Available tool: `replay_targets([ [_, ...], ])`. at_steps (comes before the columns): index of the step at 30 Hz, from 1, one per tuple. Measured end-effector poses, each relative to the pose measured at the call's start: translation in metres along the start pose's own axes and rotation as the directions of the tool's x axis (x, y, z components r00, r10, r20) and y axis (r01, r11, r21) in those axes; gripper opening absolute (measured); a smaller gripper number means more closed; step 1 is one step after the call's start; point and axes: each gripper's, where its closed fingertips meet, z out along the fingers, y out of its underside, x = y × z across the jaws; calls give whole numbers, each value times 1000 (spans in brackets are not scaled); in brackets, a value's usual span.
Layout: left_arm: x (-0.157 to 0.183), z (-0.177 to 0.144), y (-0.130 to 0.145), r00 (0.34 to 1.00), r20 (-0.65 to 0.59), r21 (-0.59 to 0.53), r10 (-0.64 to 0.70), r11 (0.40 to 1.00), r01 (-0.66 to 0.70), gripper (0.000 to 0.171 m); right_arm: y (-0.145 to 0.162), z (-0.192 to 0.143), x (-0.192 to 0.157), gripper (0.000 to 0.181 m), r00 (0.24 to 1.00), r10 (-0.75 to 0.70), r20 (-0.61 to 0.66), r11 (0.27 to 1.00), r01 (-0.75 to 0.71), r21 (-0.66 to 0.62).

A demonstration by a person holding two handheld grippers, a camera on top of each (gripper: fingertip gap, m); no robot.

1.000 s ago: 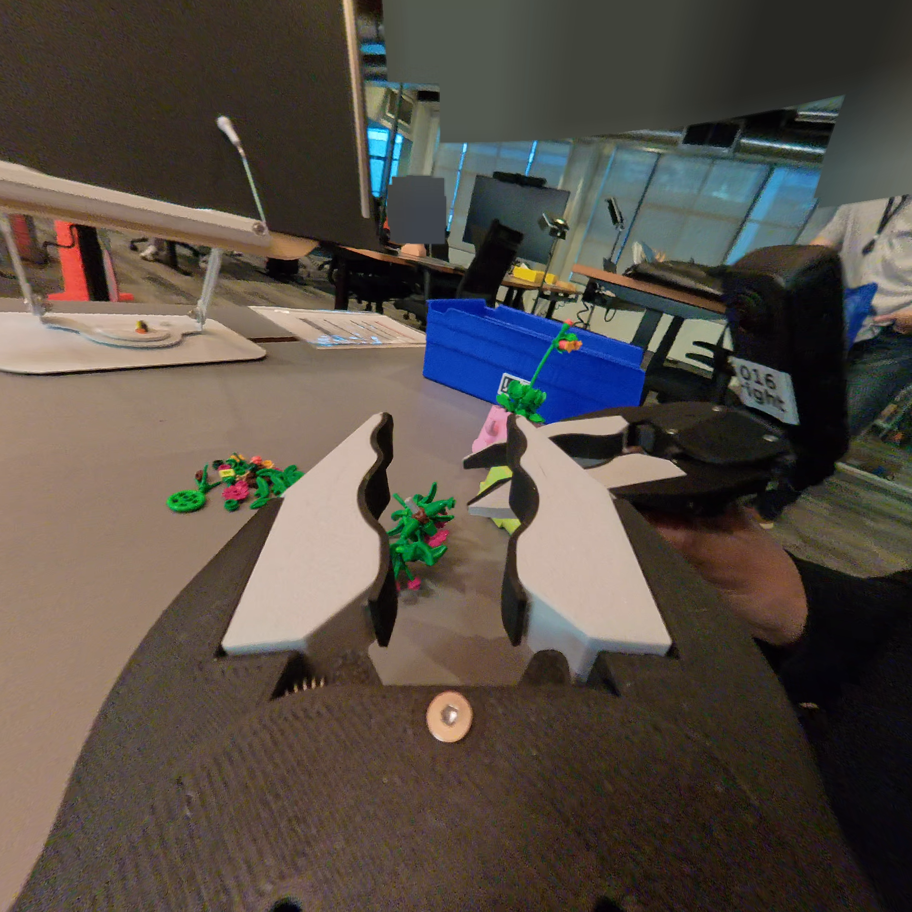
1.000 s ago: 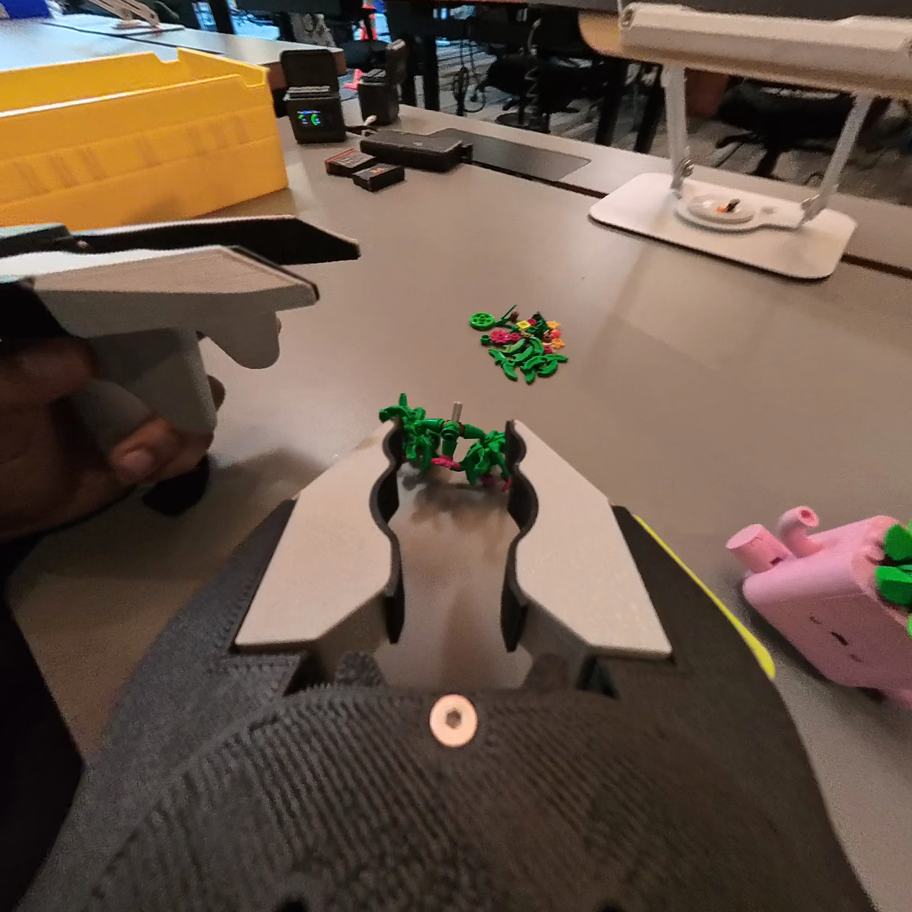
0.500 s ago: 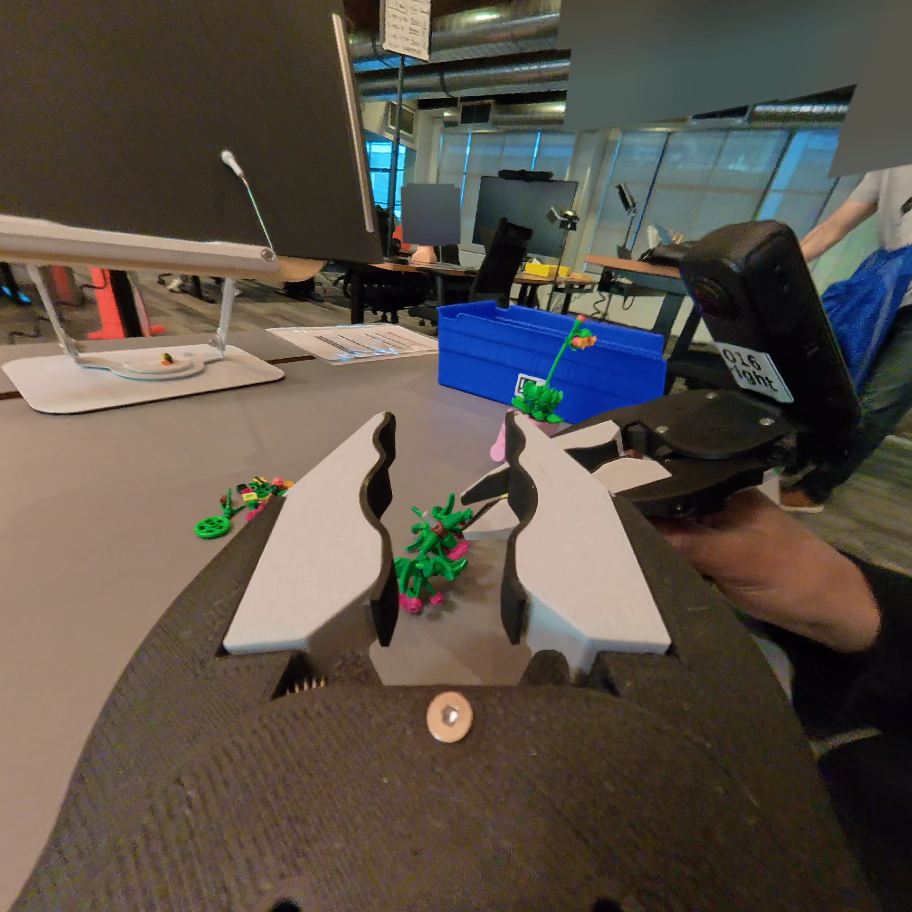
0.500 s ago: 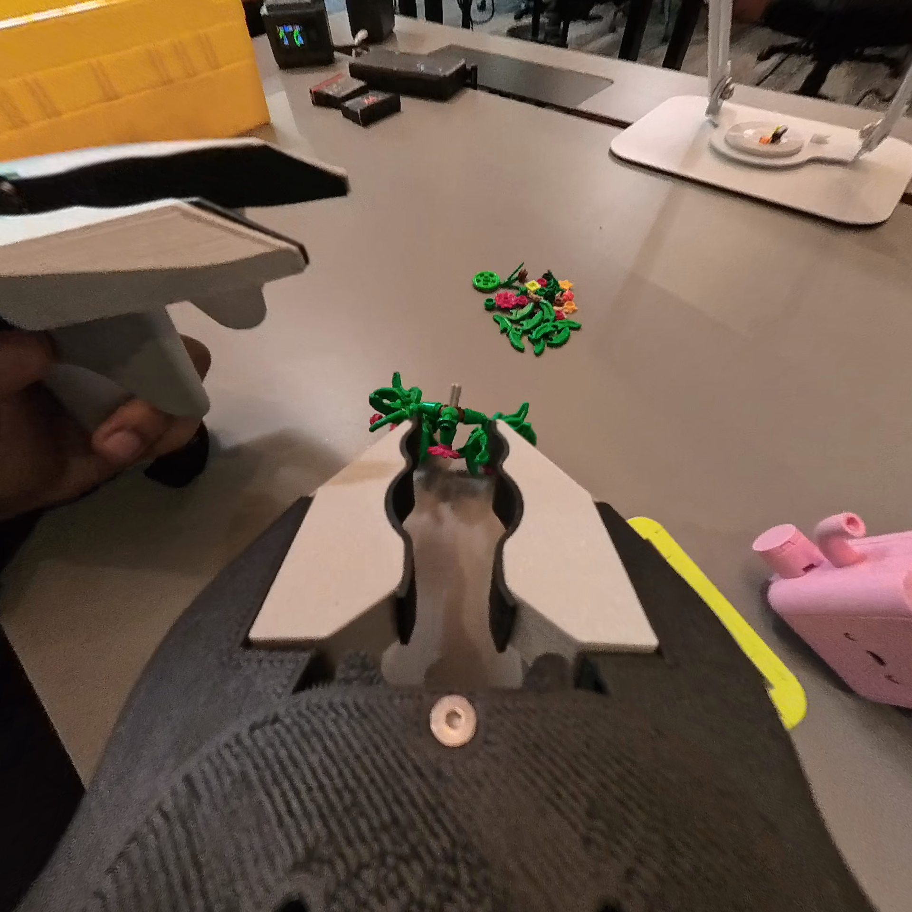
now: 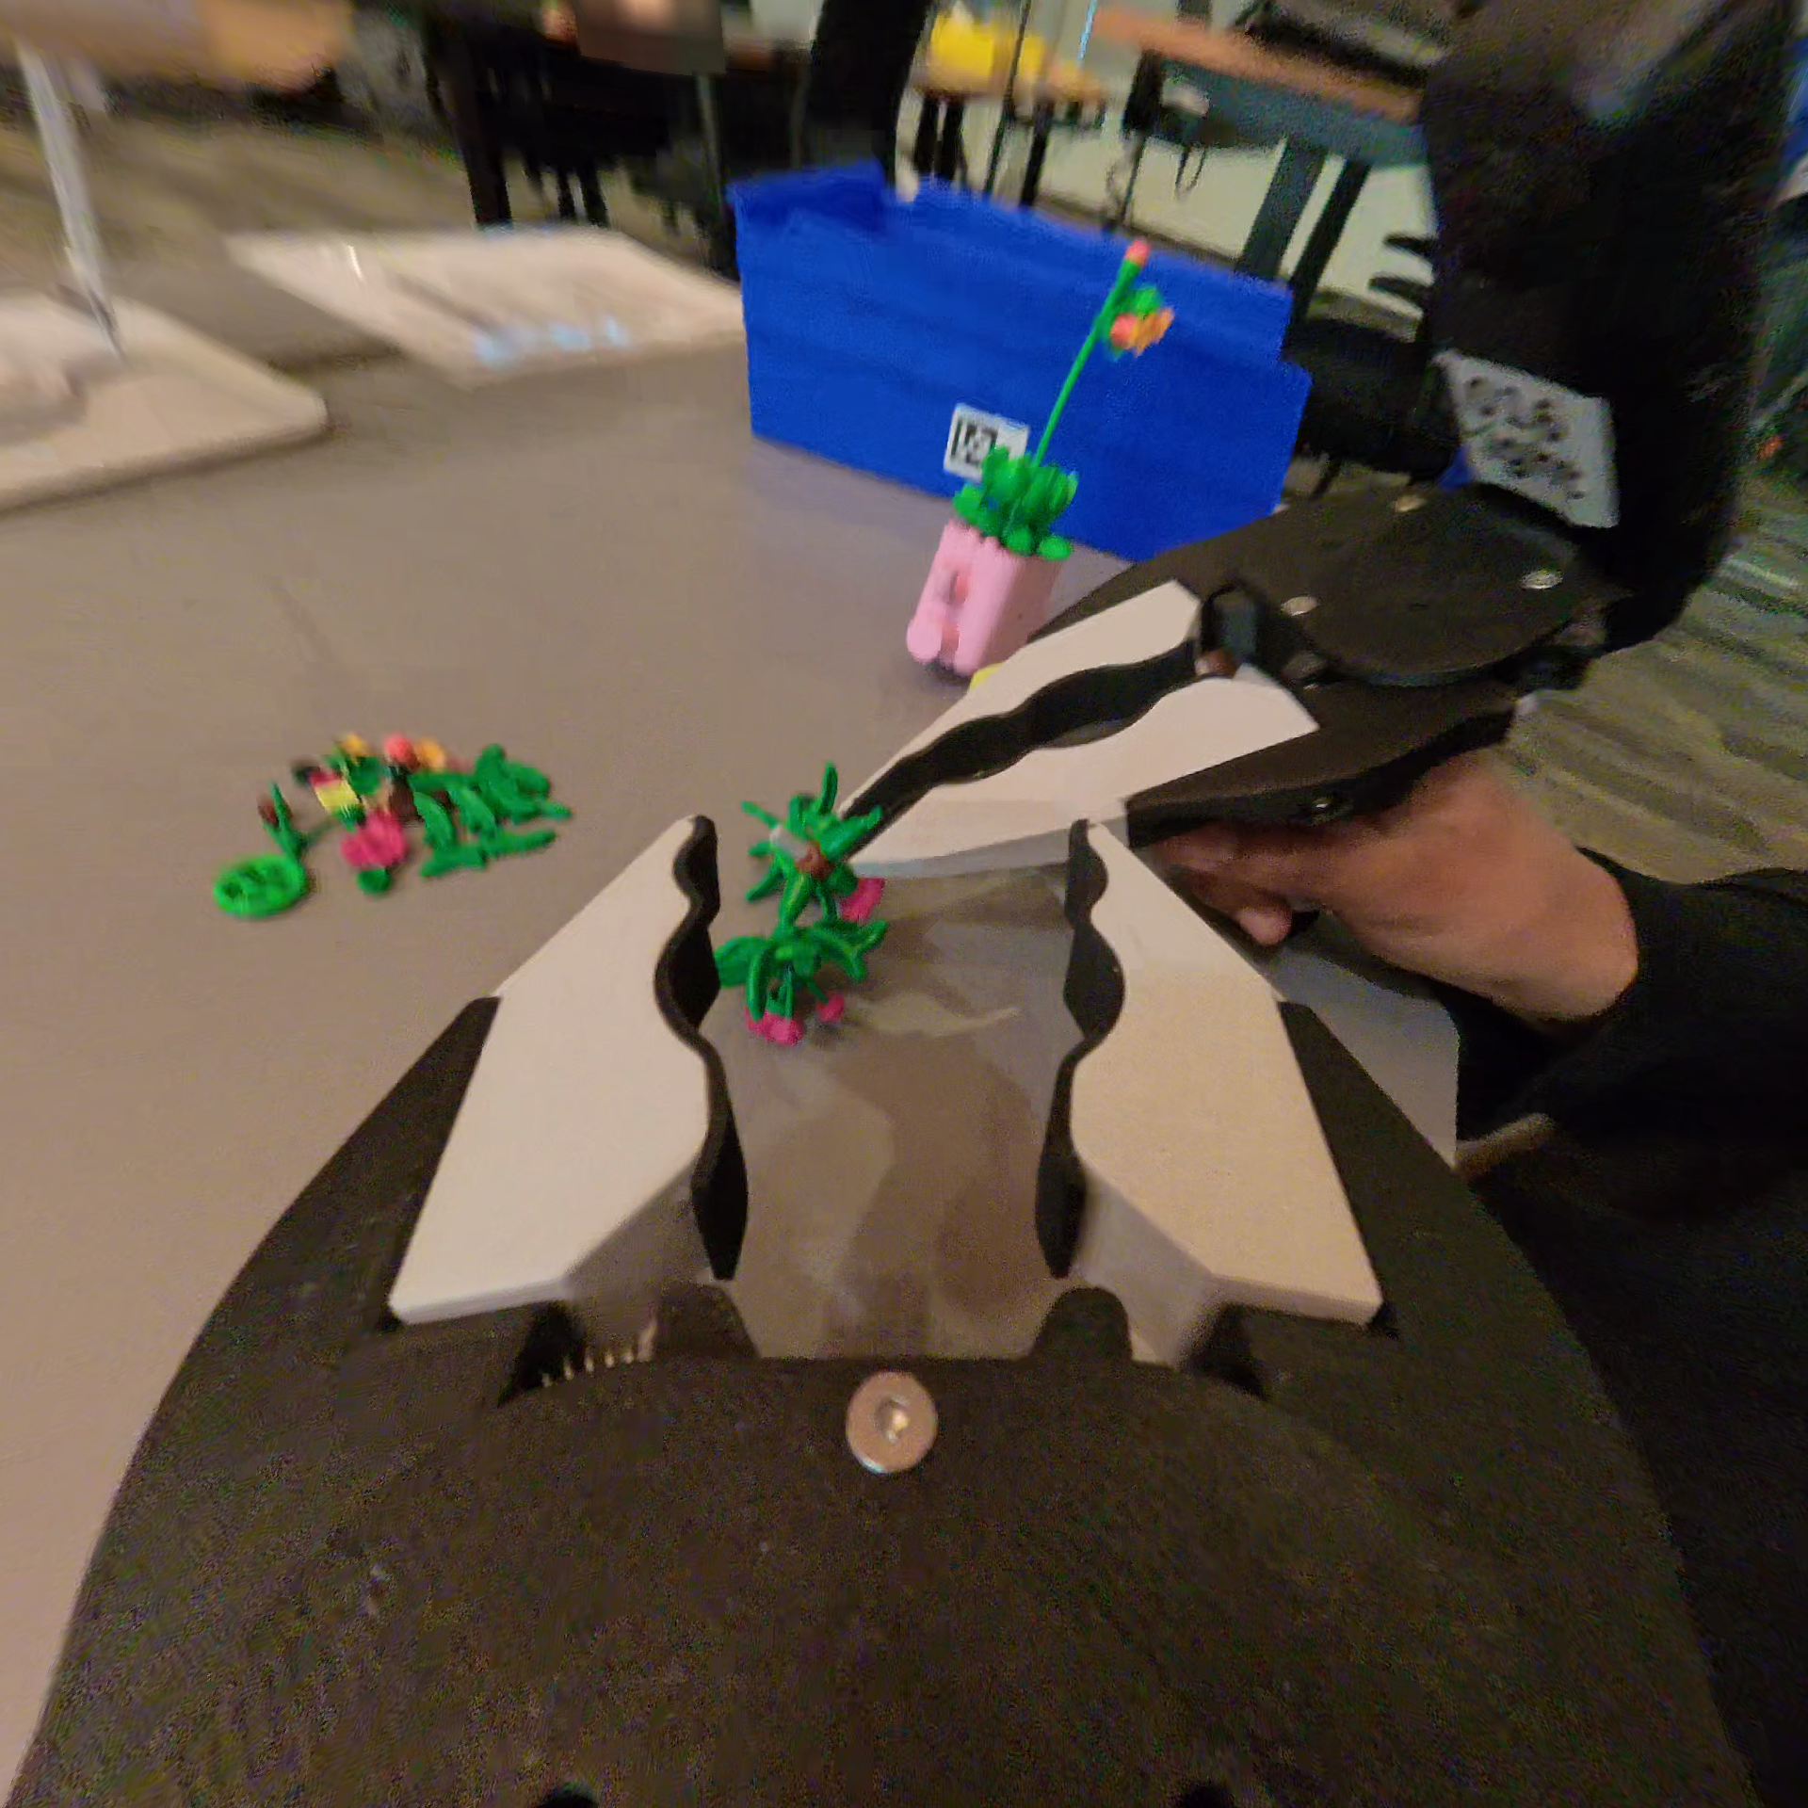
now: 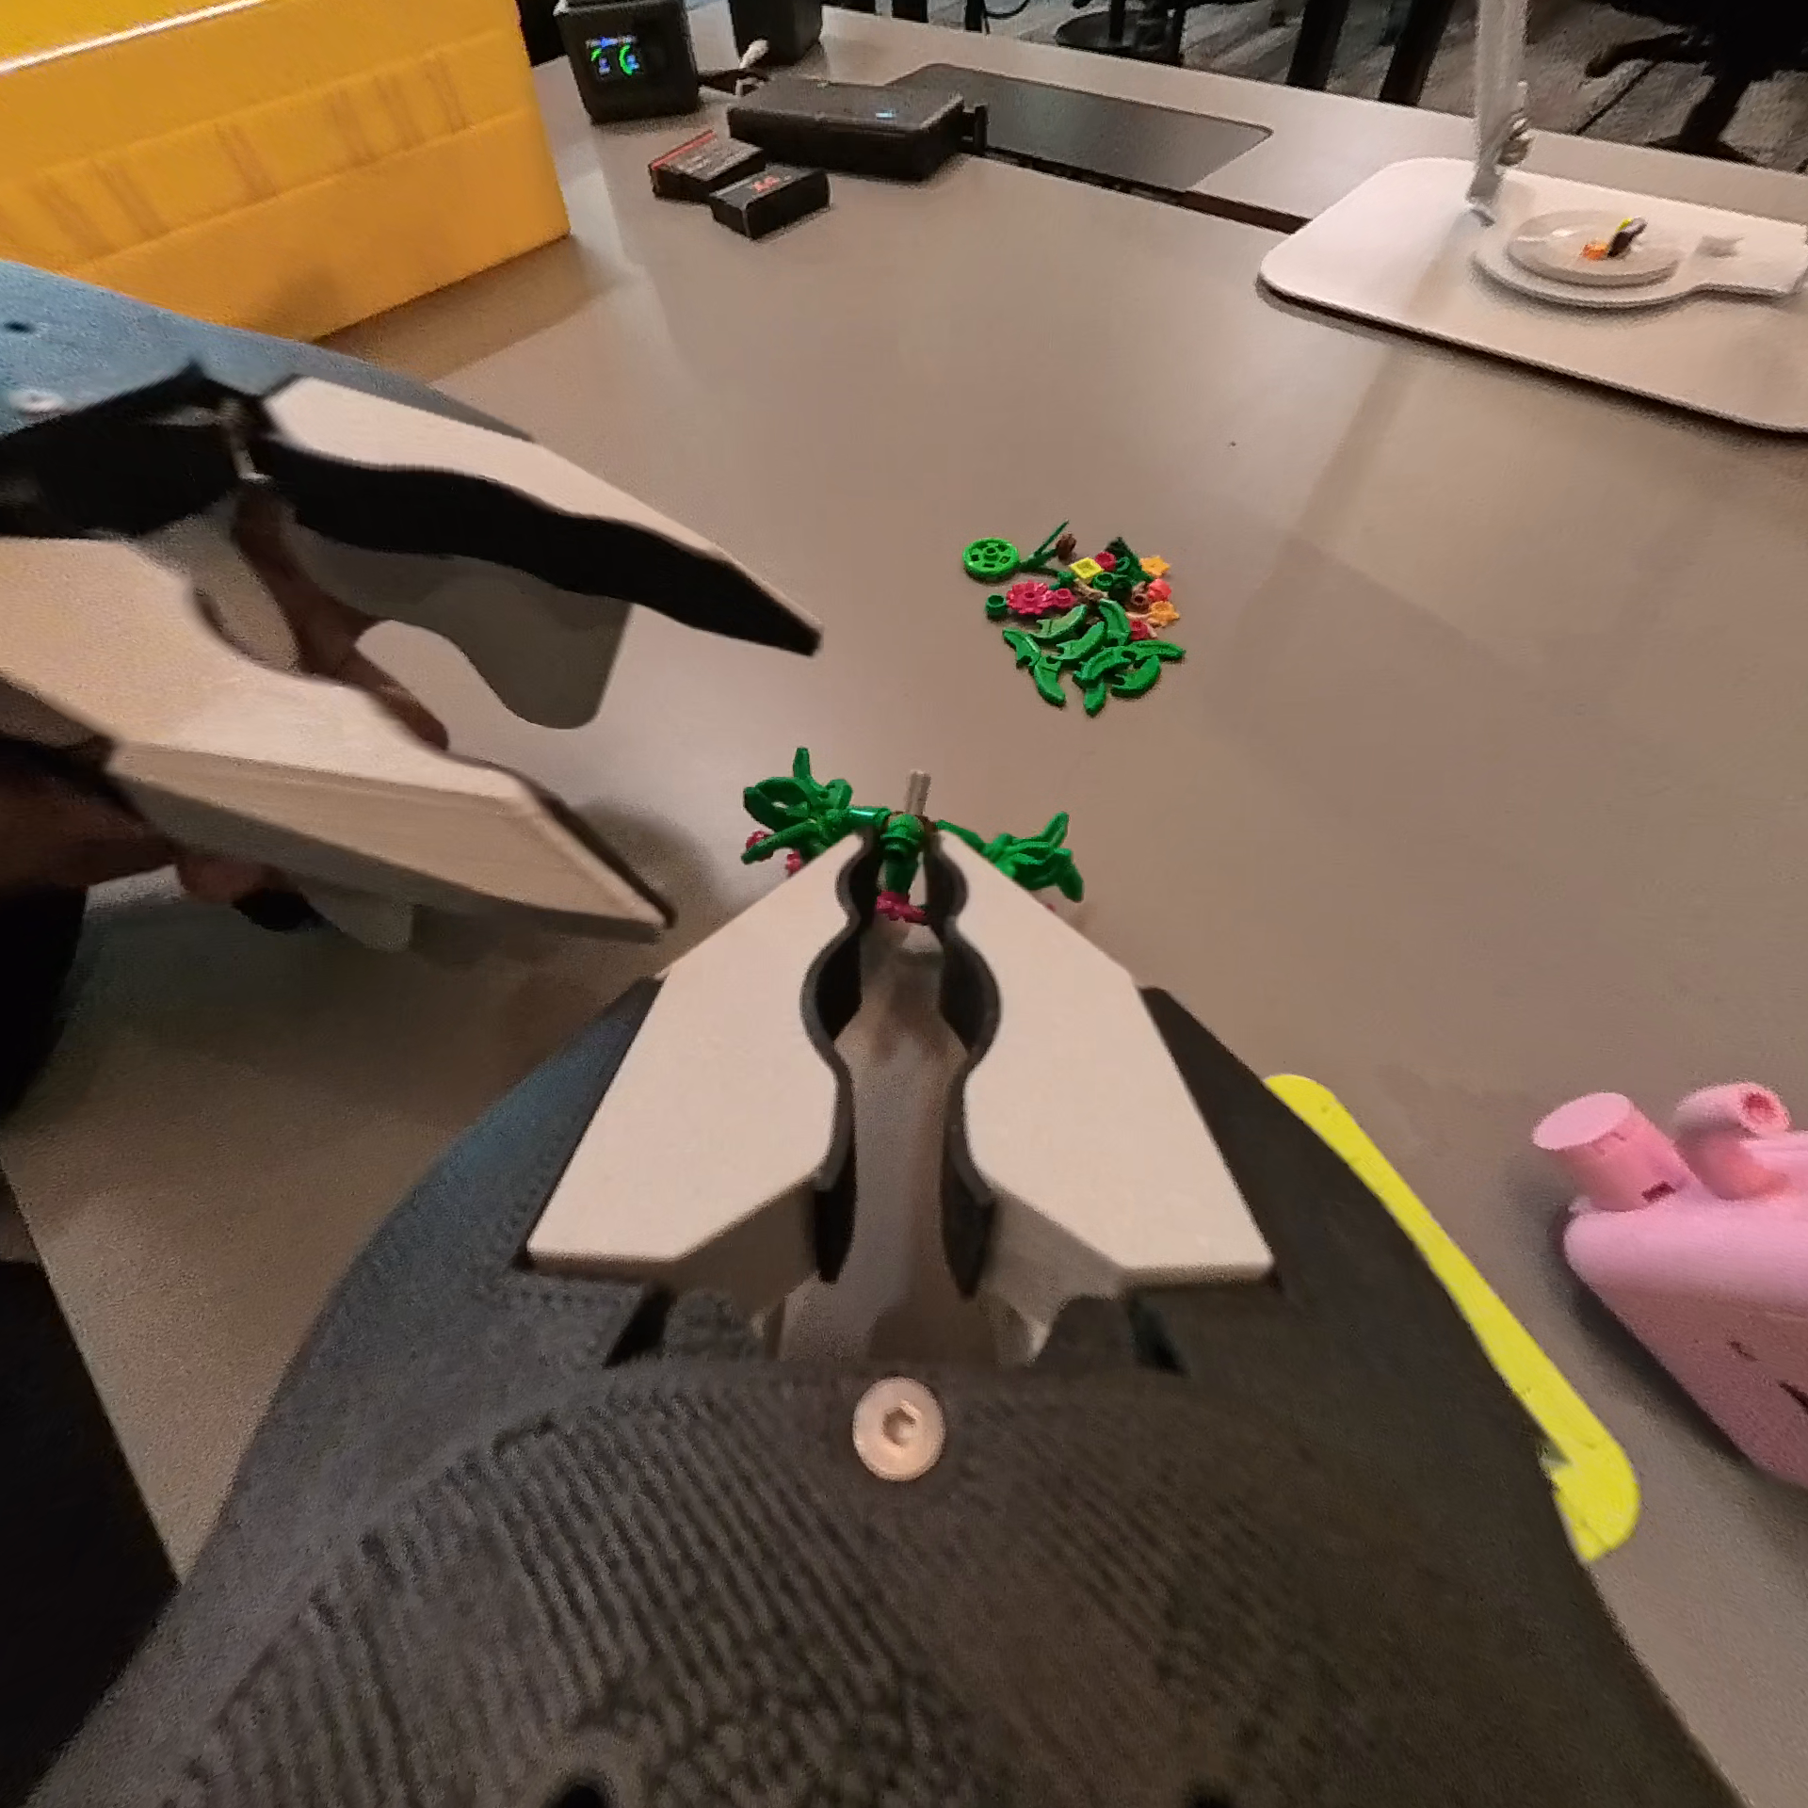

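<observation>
Right gripper (image 6: 892,861) pinches the green plastic toy sprig (image 6: 905,841) beside the pink block pot (image 5: 978,607); left gripper (image 5: 885,881) gapes wide, empty, just beside the sprig.

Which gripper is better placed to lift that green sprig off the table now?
Right. The right gripper is shut on the green sprig at its middle joint. The left gripper is open, with the sprig just past its fingertips.

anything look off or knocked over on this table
The pink pot lies tipped toward the right gripper in the right wrist view, though it looks upright in the left. A green sprig is pinched in that gripper. Loose pieces lie scattered.
</observation>
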Motion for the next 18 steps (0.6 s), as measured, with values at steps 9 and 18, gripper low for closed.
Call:
replay_targets([
  [9, -2, 0, 9, 971, -125, -59, -203, 979, 197, 60, -15, -16, -14, 5, 995, -32, 96, 991, 19, 132],
  [18, -4, -5, 6, 925, -211, -46, -317, 948, 315, 36, -24, -28, -25, 5, 976, -34, 214, 976, -13, 217],
])
